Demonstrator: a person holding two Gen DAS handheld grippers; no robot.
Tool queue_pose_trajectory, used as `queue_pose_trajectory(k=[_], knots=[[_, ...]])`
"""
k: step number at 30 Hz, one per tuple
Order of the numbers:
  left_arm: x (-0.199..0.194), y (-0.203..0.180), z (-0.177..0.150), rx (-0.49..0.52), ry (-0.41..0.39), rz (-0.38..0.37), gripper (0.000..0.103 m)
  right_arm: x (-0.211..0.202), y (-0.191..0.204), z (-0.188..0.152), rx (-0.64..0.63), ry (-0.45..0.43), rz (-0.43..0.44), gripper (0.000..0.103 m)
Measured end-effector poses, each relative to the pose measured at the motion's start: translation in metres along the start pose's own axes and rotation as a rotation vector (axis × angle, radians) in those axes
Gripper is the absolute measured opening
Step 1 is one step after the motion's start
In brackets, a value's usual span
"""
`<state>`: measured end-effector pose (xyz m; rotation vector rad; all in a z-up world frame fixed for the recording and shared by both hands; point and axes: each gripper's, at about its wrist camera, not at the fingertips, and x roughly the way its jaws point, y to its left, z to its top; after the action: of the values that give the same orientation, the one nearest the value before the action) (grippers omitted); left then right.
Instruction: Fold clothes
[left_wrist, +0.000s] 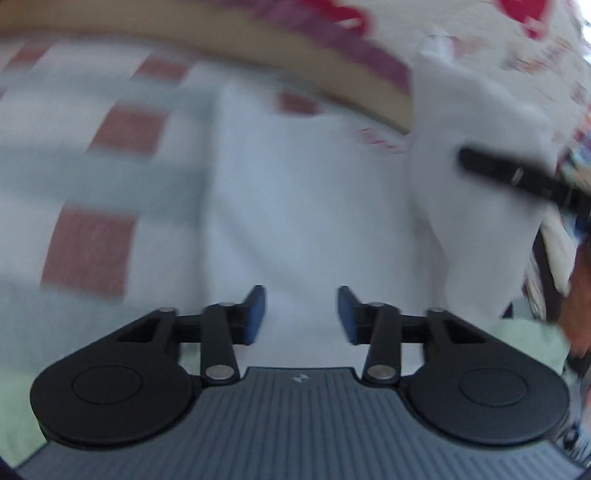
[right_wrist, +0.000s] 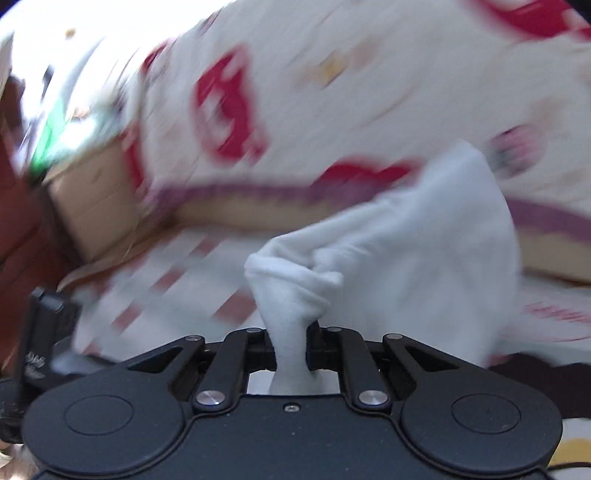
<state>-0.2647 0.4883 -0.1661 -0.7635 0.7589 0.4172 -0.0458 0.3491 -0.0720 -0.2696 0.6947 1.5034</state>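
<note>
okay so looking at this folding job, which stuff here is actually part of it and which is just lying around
Part of the job:
- white garment, bunched and pinched in the right gripper
- left gripper, jaws apart, nothing between them

Just lying around:
- red-checked sheet underneath
- red-patterned bedding behind
- cardboard box

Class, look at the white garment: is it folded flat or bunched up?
Bunched up: the white garment is gathered into a twist, pinched between the right hand-held gripper fingers.

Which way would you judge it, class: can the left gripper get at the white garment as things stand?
Probably yes. The left gripper is open with nothing between its blue pads, and the white garment lies straight ahead with nothing across the way. The right gripper is shut on a bunched part of it, off to the side.
</note>
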Motion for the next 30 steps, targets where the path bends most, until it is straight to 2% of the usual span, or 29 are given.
queue_pose_trajectory(k=[3, 6, 11, 15, 17, 19, 23, 30], knots=[[0.005, 0.011, -0.003, -0.043, 0.026, 0.035, 0.034, 0.058, 0.020, -0.029, -0.052, 0.159, 0.003, 0.013], [0.007, 0.020, 0.001, -0.090, 0.031, 0.009, 0.034, 0.081, 0.013, -0.053, 0.027, 0.232, -0.008, 0.013], [0.008, 0.035, 0.007, -0.156, 0.033, -0.037, 0.034, 0.063, 0.012, -0.052, 0.000, 0.175, 0.007, 0.013], [0.002, 0.028, 0.013, -0.097, 0.008, 0.036, 0.036, 0.026, 0.014, -0.039, -0.016, 0.018, 0.082, 0.014], [-0.002, 0.027, 0.016, -0.087, -0.011, 0.050, 0.038, 0.015, 0.016, -0.032, -0.019, -0.030, 0.132, 0.014], [-0.005, 0.031, 0.019, -0.121, -0.019, 0.027, 0.038, 0.026, 0.025, -0.034, -0.064, 0.013, 0.124, 0.014], [-0.004, 0.043, 0.022, -0.200, -0.021, -0.029, 0.038, 0.069, 0.044, -0.054, -0.144, 0.168, 0.036, 0.014], [-0.008, 0.055, 0.018, -0.285, -0.051, -0.120, 0.038, 0.067, 0.067, -0.056, -0.191, 0.113, 0.009, 0.015]])
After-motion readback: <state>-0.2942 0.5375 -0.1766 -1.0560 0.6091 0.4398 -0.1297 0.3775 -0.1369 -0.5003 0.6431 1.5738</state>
